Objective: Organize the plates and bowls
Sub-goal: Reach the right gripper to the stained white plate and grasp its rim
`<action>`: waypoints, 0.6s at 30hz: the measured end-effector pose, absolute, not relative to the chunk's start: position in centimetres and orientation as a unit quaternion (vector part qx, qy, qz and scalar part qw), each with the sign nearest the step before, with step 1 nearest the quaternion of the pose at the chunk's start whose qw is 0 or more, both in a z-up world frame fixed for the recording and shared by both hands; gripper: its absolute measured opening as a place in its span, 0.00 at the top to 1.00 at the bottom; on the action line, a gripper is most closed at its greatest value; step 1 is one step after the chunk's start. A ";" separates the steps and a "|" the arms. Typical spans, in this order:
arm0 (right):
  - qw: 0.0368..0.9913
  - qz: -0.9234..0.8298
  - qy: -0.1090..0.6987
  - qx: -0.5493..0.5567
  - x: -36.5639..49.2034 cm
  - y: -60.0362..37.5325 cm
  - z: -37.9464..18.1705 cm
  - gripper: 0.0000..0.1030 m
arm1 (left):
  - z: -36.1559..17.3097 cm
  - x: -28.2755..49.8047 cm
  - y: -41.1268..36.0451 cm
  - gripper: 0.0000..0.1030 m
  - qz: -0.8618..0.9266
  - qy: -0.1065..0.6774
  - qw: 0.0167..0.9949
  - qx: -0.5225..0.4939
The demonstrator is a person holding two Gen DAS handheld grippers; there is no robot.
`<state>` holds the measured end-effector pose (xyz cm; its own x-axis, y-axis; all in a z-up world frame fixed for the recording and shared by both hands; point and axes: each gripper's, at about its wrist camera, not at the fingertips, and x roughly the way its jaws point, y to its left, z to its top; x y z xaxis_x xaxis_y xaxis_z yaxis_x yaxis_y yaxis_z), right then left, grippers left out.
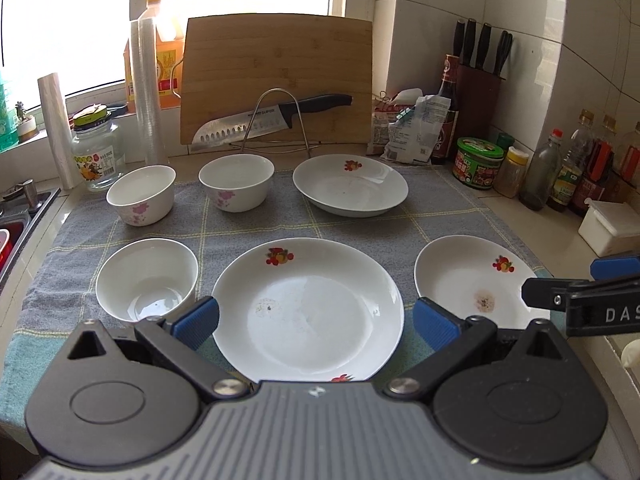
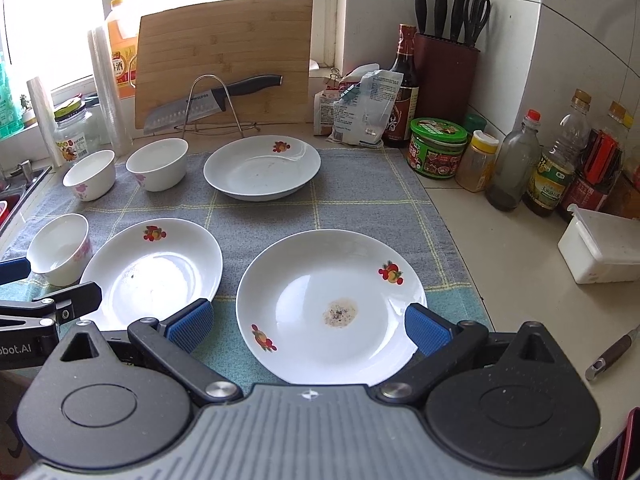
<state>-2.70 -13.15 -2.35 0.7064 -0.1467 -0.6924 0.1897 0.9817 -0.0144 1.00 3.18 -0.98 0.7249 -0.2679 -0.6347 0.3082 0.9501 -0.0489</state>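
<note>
Three white plates with fruit prints and three white bowls with pink flowers lie on a grey cloth (image 1: 248,224). My left gripper (image 1: 316,322) is open and empty above the near middle plate (image 1: 308,308). The near left bowl (image 1: 146,280) is beside it. Two bowls (image 1: 142,194) (image 1: 236,182) and the far plate (image 1: 350,184) stand at the back. My right gripper (image 2: 308,324) is open and empty above the near right plate (image 2: 332,304), which has a brown stain. The middle plate (image 2: 154,268) lies left of it. The right gripper also shows in the left wrist view (image 1: 580,292).
A cutting board (image 1: 276,76) leans at the back with a knife (image 1: 260,118) on a wire stand. A jar (image 1: 96,156) and film rolls stand back left by the sink (image 1: 20,216). Bottles (image 2: 516,164), a knife block (image 2: 444,68) and a white box (image 2: 600,248) line the right.
</note>
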 end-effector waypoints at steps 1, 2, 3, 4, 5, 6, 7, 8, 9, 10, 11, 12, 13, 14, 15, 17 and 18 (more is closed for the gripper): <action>0.924 -0.093 0.370 0.031 -2.9 -13.5 -2.3 0.00 | -1.1 1.0 3.1 0.01 -0.163 0.337 0.927 0.031; 0.925 -0.095 0.367 0.031 -3.0 -13.9 -2.3 0.00 | -1.1 0.9 3.0 0.01 -0.171 0.335 0.926 0.031; 0.925 -0.097 0.365 0.030 -3.1 -14.2 -2.3 0.00 | -1.3 0.8 3.0 0.01 -0.183 0.335 0.924 0.031; 0.925 -0.100 0.365 0.030 -3.1 -14.6 -2.3 0.00 | -1.3 0.8 2.8 0.01 -0.195 0.336 0.921 0.031; 0.926 -0.098 0.363 0.031 -3.1 -15.0 -2.3 0.00 | -1.4 0.8 2.7 0.01 -0.207 0.335 0.919 0.031; 0.927 -0.095 0.361 0.032 -3.1 -15.3 -2.4 0.00 | -1.5 0.7 2.4 0.01 -0.221 0.335 0.915 0.034; 0.928 -0.094 0.359 0.033 -3.0 -15.7 -2.4 0.00 | -1.6 0.6 2.2 0.01 -0.228 0.335 0.914 0.037; 0.929 -0.091 0.358 0.034 -2.9 -16.1 -2.5 0.00 | -1.7 0.5 1.9 0.01 -0.234 0.333 0.913 0.037; 0.930 -0.086 0.357 0.035 -2.8 -16.4 -2.6 0.00 | -1.8 0.4 1.7 0.01 -0.236 0.332 0.912 0.038; 0.930 -0.082 0.356 0.034 -2.7 -16.8 -2.7 0.00 | -1.9 0.4 1.4 0.01 -0.237 0.332 0.912 0.041; 0.931 -0.077 0.356 0.033 -2.4 -17.1 -2.9 0.00 | -2.2 0.2 0.9 0.01 -0.239 0.333 0.911 0.047; 0.931 -0.071 0.356 0.033 -2.2 -17.5 -3.1 0.00 | -2.5 0.1 0.5 0.01 -0.238 0.333 0.911 0.051; 0.931 -0.064 0.357 0.036 -1.9 -18.0 -3.3 0.00 | -2.7 0.1 0.1 0.01 -0.238 0.334 0.910 0.054; 0.931 -0.057 0.359 0.040 -1.6 -18.4 -3.5 0.00 | -2.9 0.0 -0.2 0.01 -0.241 0.333 0.910 0.056; 0.930 -0.048 0.361 0.043 -1.4 -18.9 -3.7 0.00 | -3.2 -0.1 -0.6 0.01 -0.245 0.333 0.909 0.057; 0.930 -0.031 0.364 0.050 -0.8 -20.0 -4.2 0.00 | -3.8 0.0 -1.6 0.01 -0.252 0.335 0.906 0.058; 0.929 -0.023 0.366 0.052 -0.5 -20.5 -4.5 0.00 | -4.1 -0.1 -2.1 0.01 -0.258 0.337 0.904 0.057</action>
<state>-0.50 -20.50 -4.50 0.7312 -0.0044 -0.6821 0.0801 0.9936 0.0795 -0.06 -2.10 -4.07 0.6404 -0.4278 -0.6379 0.5048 0.8604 -0.0702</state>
